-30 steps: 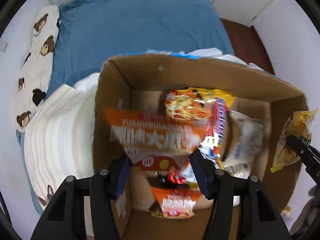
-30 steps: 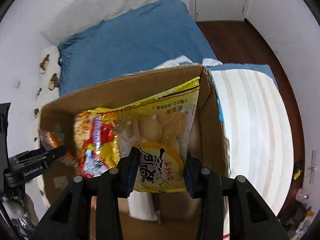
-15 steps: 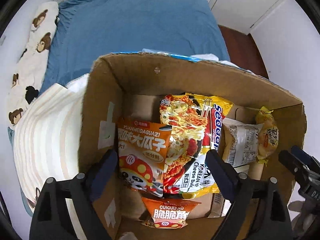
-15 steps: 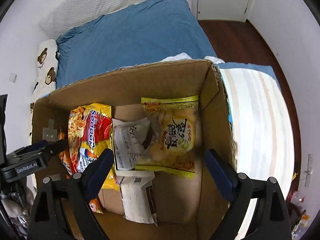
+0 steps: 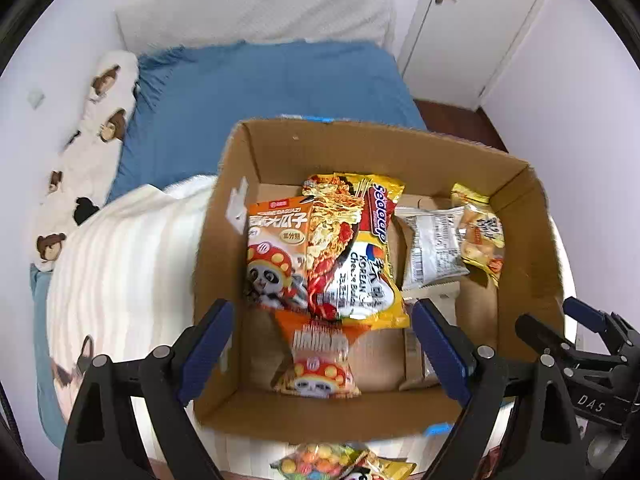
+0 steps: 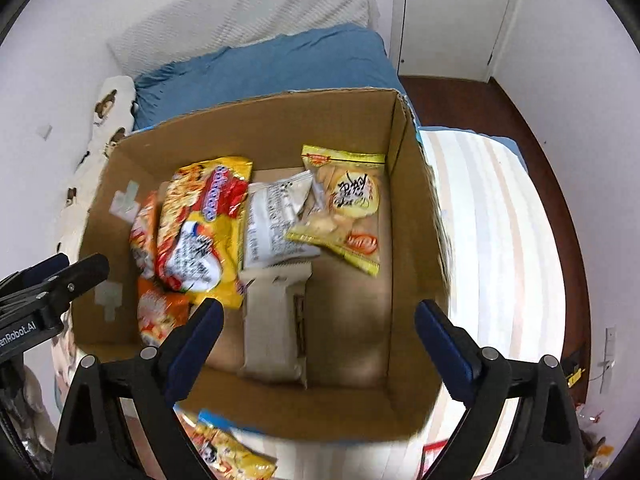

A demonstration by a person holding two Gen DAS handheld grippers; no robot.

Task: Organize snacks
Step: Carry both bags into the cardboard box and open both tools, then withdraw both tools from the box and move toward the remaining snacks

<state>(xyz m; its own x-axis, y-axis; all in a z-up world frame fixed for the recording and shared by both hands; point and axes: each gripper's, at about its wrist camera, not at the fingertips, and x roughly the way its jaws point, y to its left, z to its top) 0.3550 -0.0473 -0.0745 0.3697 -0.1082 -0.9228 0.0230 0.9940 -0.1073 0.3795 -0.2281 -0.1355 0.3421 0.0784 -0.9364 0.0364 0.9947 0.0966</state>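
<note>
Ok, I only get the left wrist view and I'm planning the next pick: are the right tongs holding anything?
Observer: No. The right tongs are open with nothing between them, above the cardboard box.
Operator: And the beige packet I barely see?
Observer: It lies flat on the box floor, lengthwise, just on the near side of the silver packet.
Operator: The yellow cracker bag?
Observer: Face up, with its near left corner resting on the silver packet.

"KOREAN" – yellow noodle packet (image 5: pixel 362 252), "DAS" – right tool (image 5: pixel 592 404), "Robot.AI" – left tool (image 6: pixel 20 334)
</note>
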